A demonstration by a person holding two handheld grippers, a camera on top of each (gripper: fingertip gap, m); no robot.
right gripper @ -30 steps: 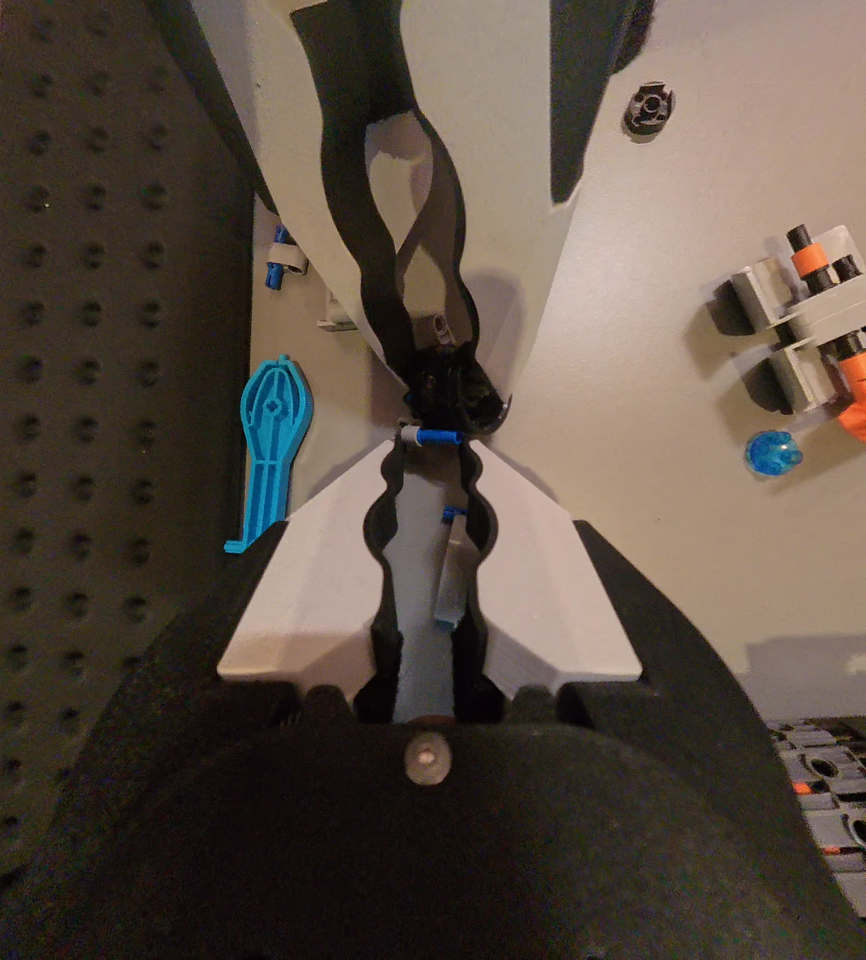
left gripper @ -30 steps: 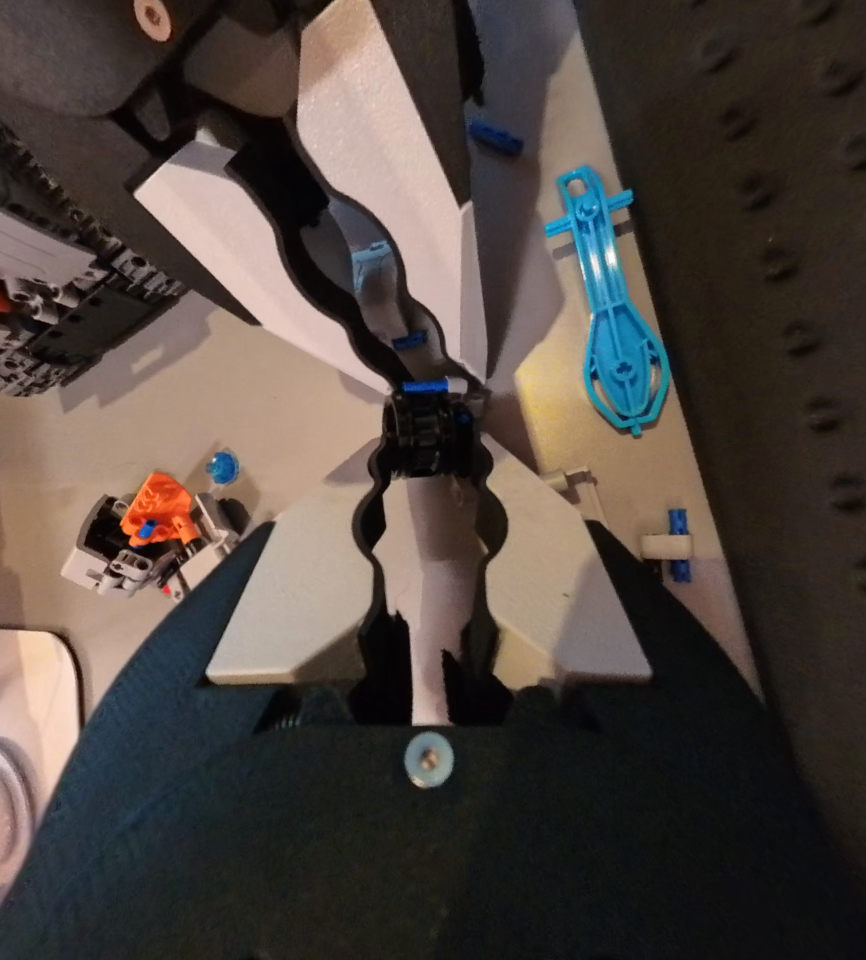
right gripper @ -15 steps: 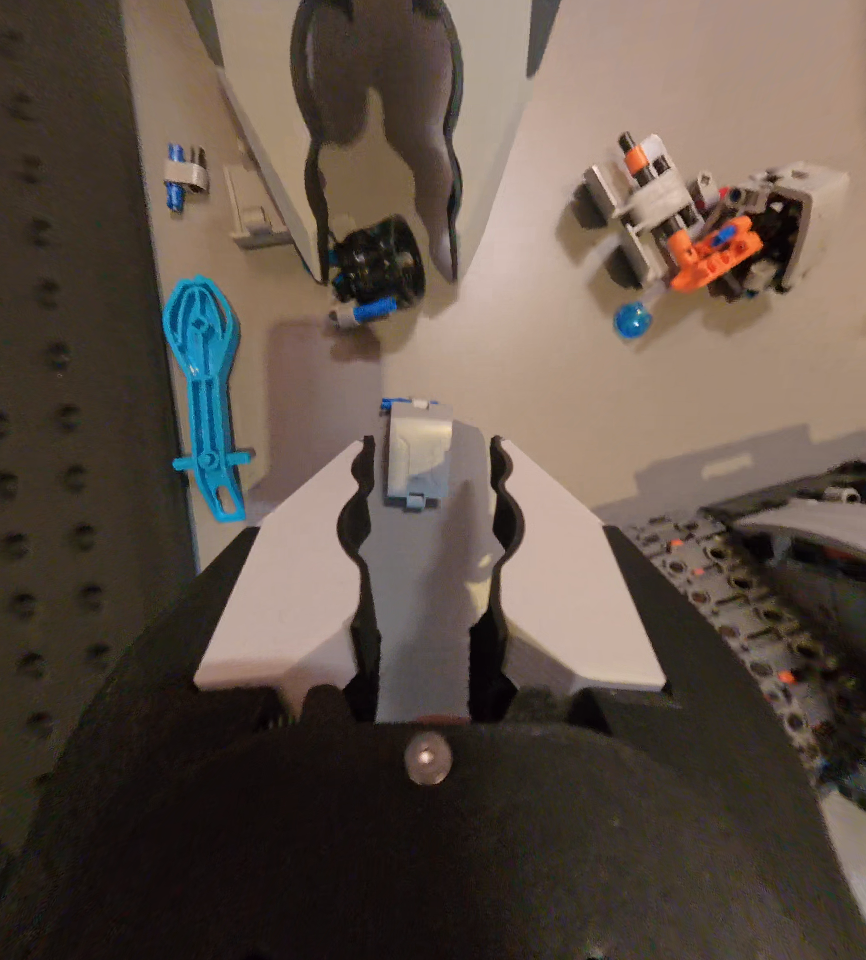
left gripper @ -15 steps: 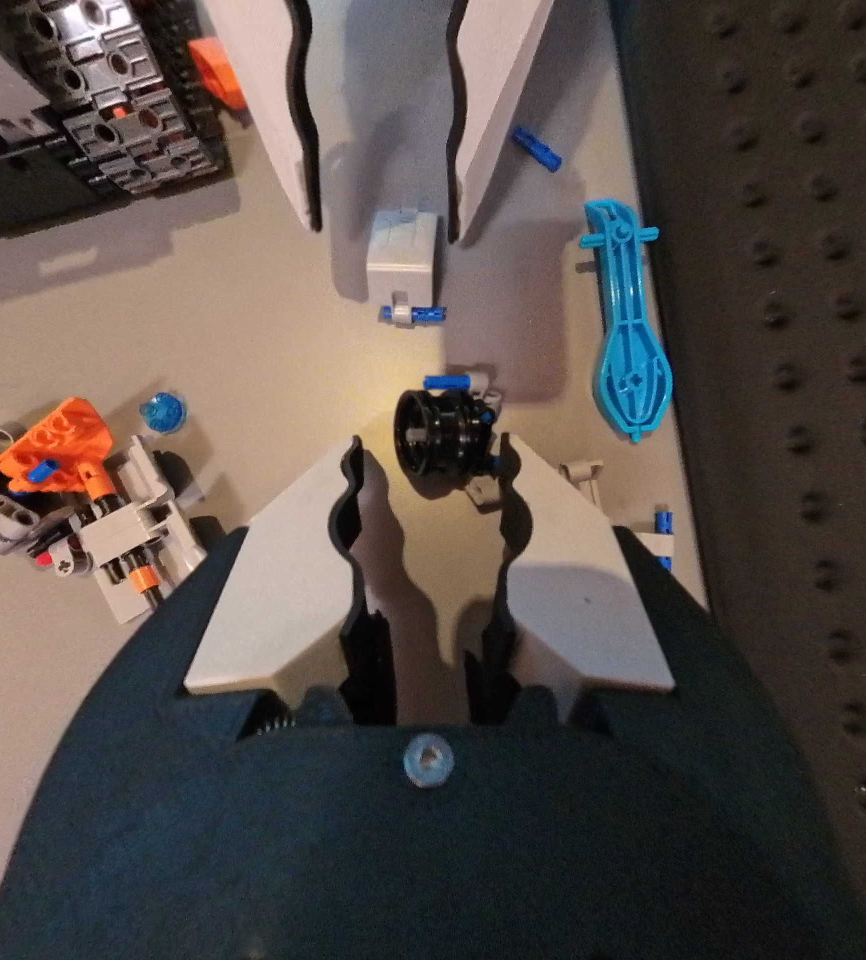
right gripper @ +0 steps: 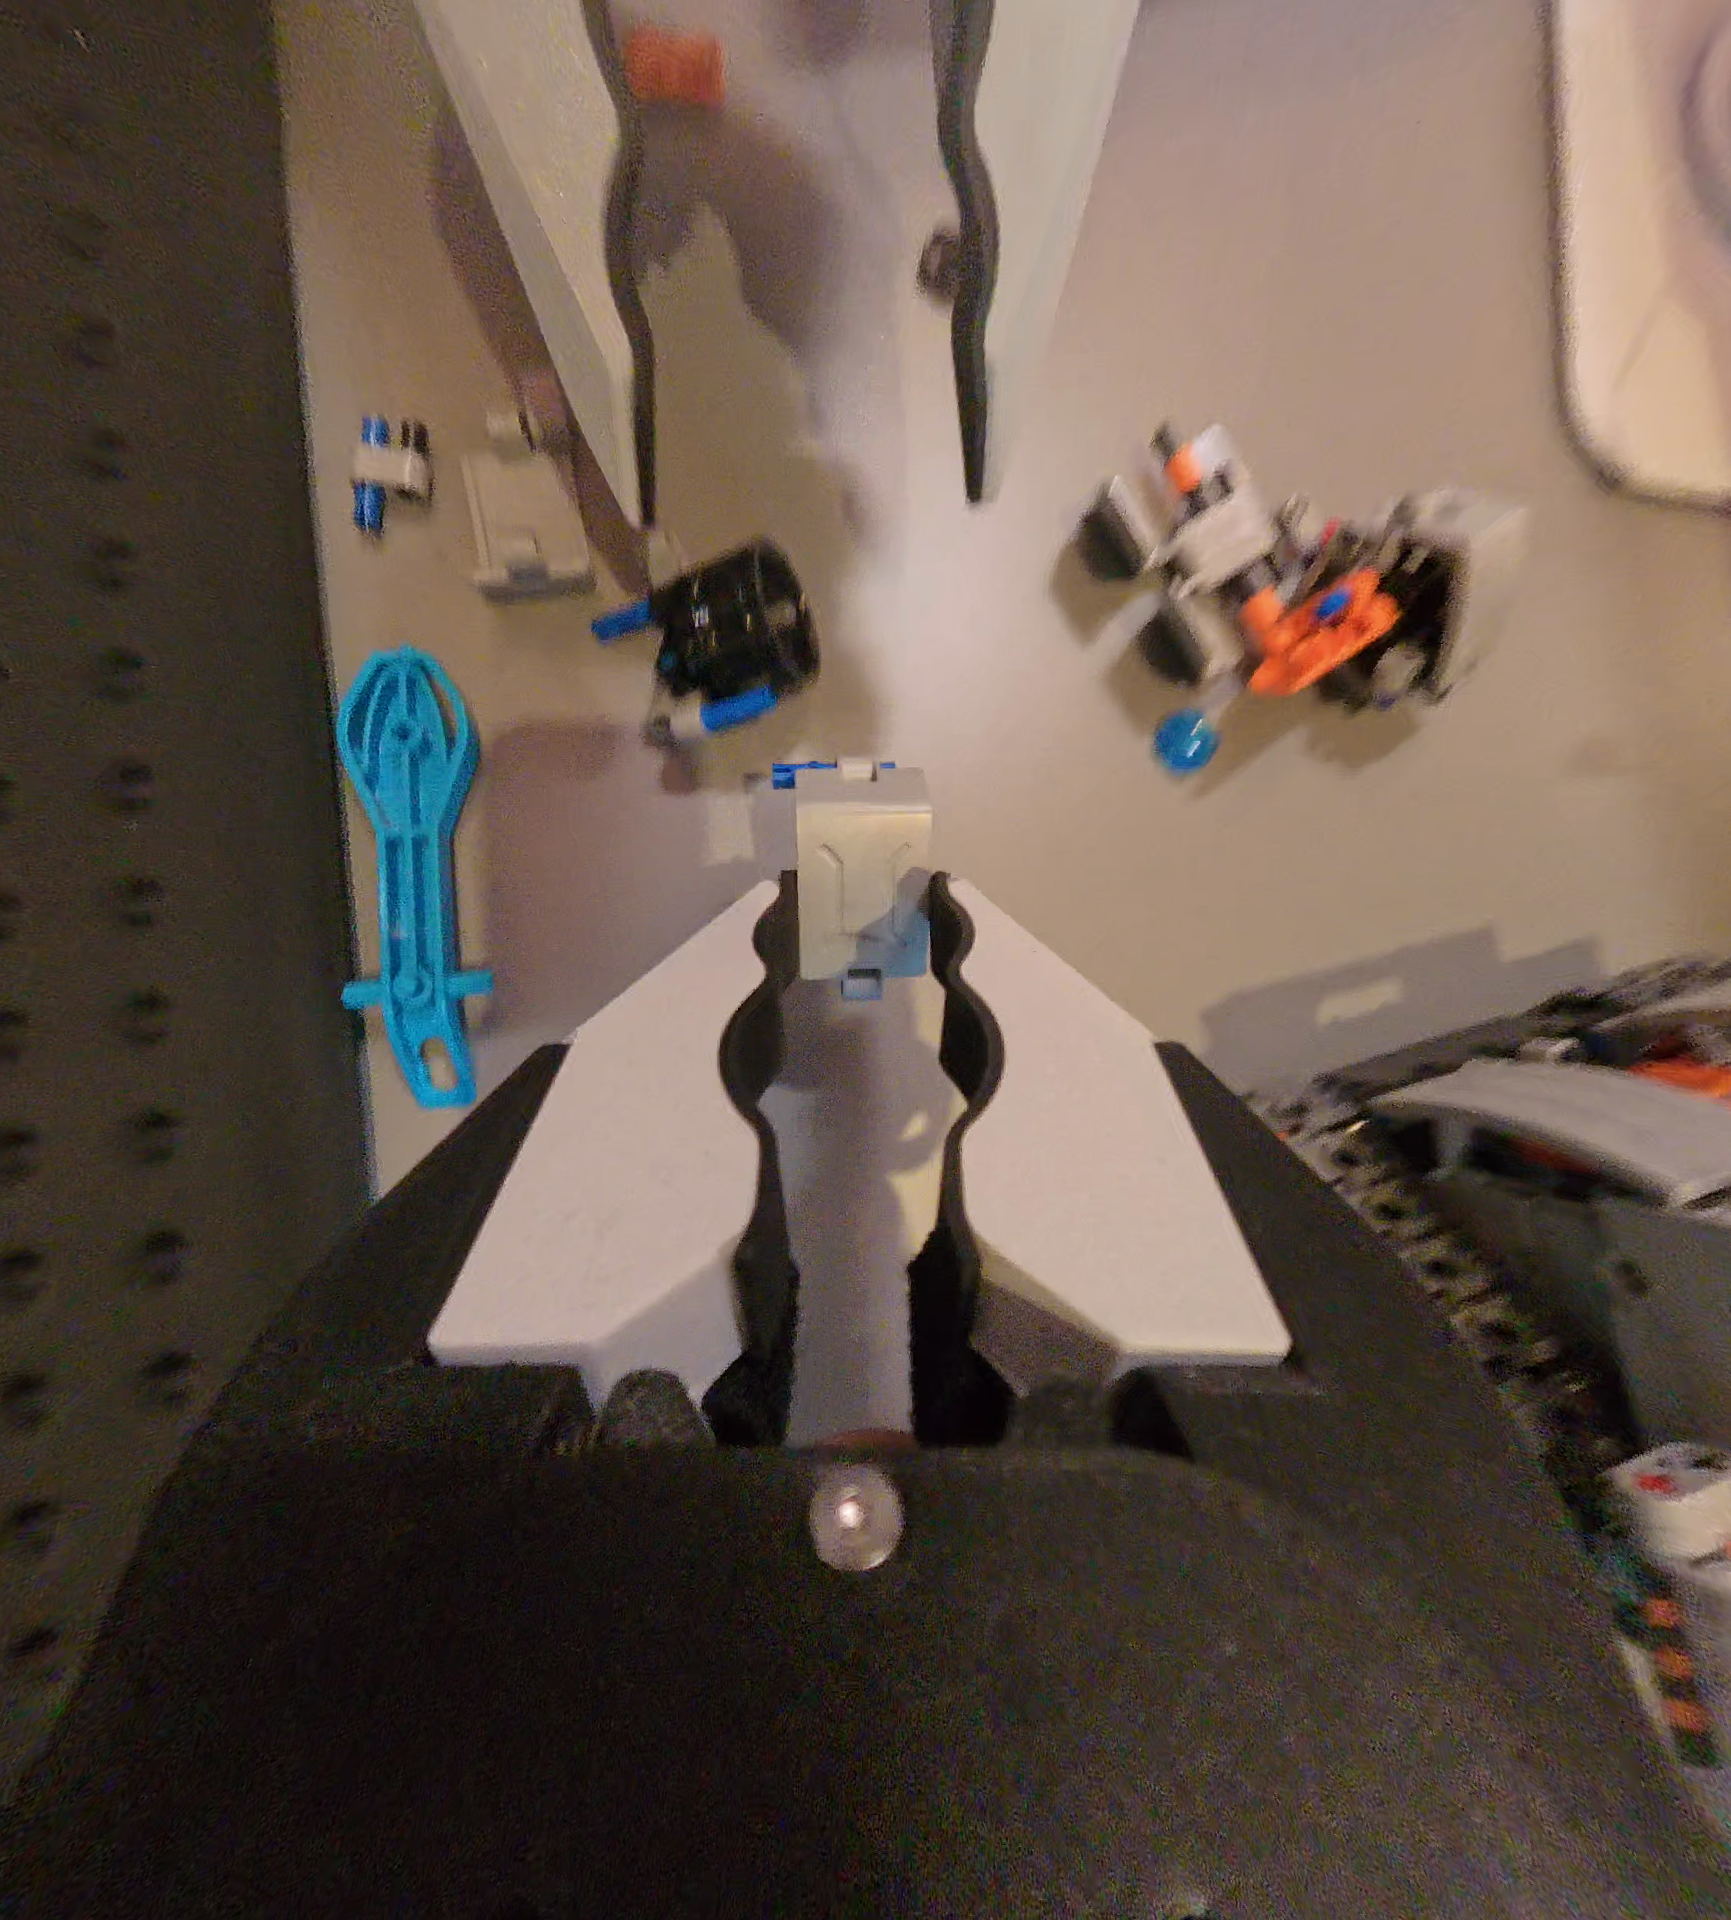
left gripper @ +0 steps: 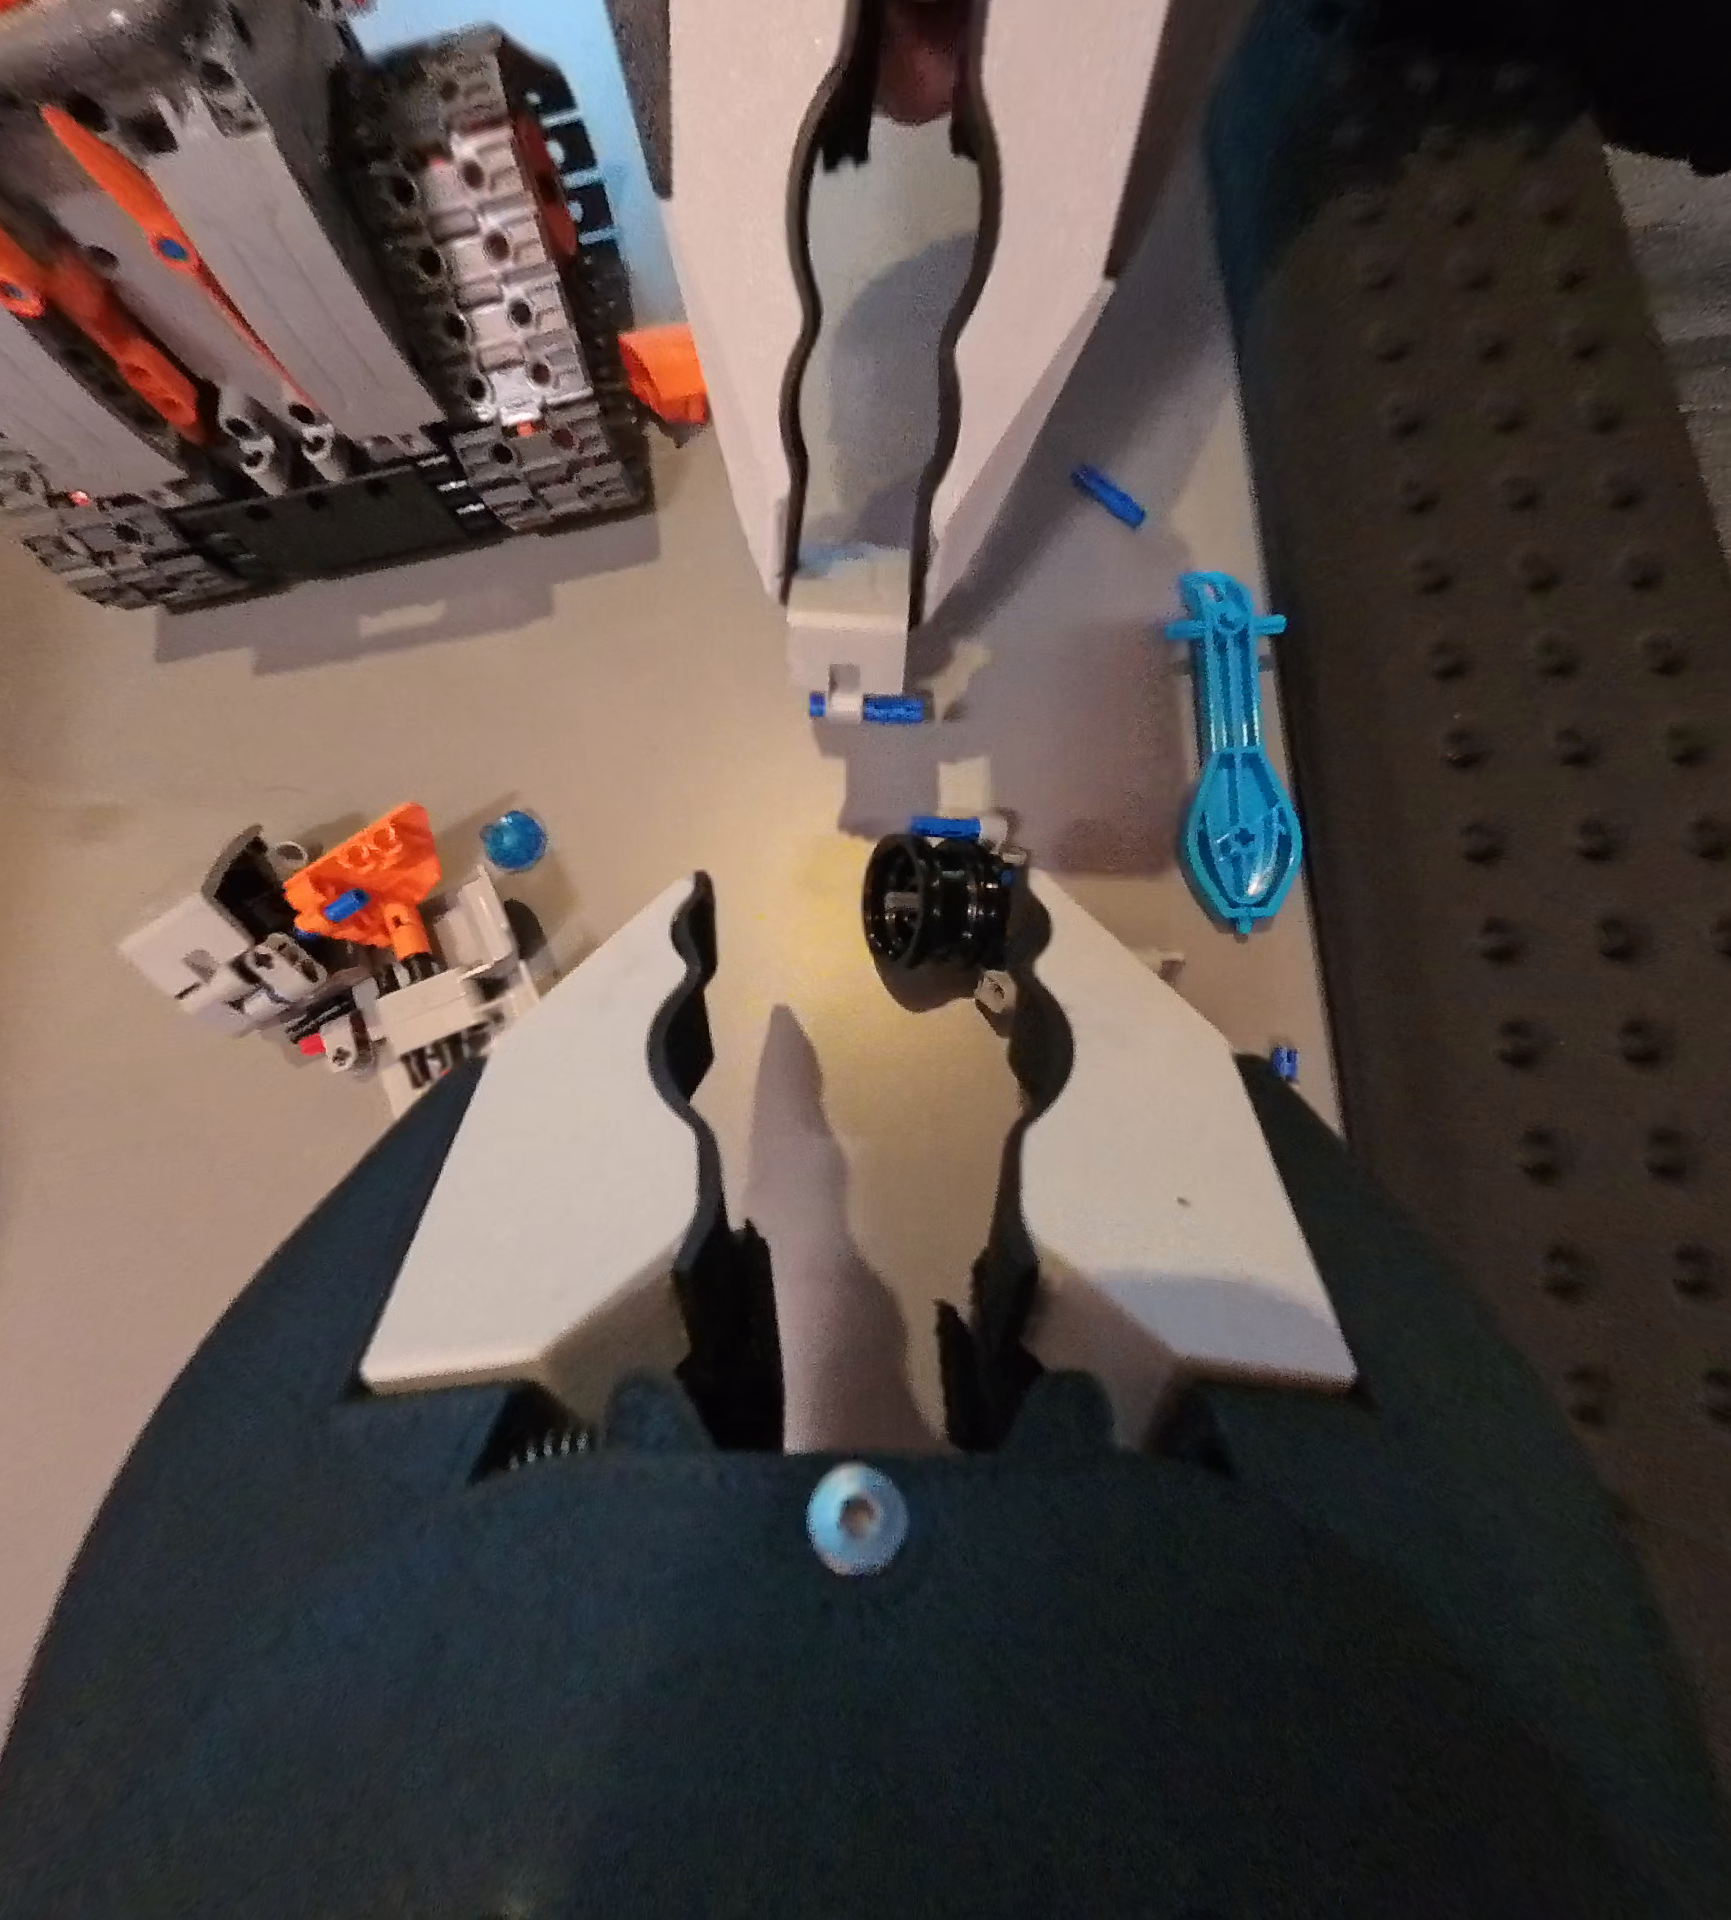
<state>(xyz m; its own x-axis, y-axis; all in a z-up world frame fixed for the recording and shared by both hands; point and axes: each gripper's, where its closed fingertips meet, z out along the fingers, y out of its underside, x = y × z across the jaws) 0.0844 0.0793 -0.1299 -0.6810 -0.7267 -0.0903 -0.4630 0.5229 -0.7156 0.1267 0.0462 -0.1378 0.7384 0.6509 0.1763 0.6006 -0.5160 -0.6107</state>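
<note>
My left gripper is open and empty, low over the beige table. A black wheel hub with blue pins lies on the table between its tips, close to the right finger. My right gripper has its jaws closed against the sides of a grey panel piece with a blue pin at its far end. The left wrist view shows that piece at the right gripper's tips. The open left gripper shows blurred in the right wrist view, beyond the wheel hub.
A blue separator tool lies beside a dark studded baseplate. A small orange and grey assembly and a blue round stud lie left. A large tracked model stands far left. A white tray and small connectors are nearby. About 7 cm separates my left fingertips from my right. It is some 9 cm from my left tips to the blue round stud. Seen from the right wrist view as well.
A second ago both grippers were shut, pressing wheel hub and panel together. Both then opened and drew apart, leaving the pieces on the table. The right gripper has now closed on the panel.
</note>
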